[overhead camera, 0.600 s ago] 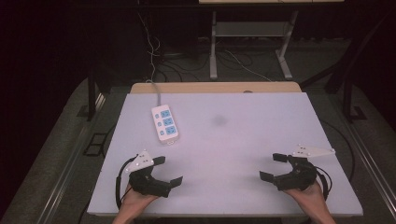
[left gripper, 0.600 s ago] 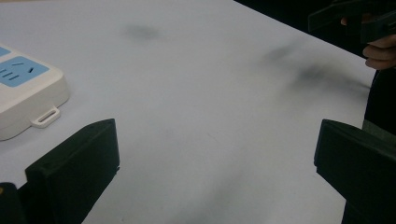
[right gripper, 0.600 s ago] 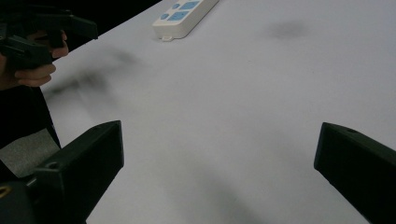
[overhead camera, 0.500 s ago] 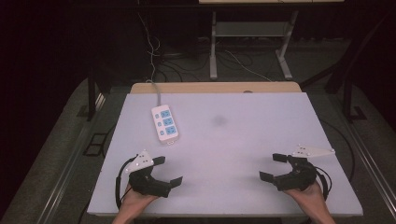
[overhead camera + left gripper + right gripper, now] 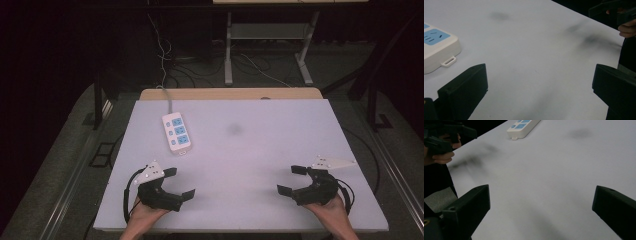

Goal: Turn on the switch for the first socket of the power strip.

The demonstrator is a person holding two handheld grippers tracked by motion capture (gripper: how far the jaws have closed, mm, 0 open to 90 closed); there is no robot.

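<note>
A white power strip (image 5: 177,132) with blue sockets lies on the white table (image 5: 250,150), left of centre, its cable running off the far edge. My left gripper (image 5: 179,183) rests near the front left, open and holding nothing, a short way in front of the strip. In the left gripper view the power strip (image 5: 436,47) lies just beyond the left jaw. My right gripper (image 5: 293,180) rests near the front right, open with nothing between its jaws. The right gripper view has the power strip (image 5: 522,127) far off and the other hand (image 5: 441,155) at the left.
A faint dark smudge (image 5: 235,130) marks the table's middle. A wooden strip (image 5: 230,94) runs along the far edge. Beyond it stand metal stand legs (image 5: 265,55) and loose cables (image 5: 165,45) on a dark floor.
</note>
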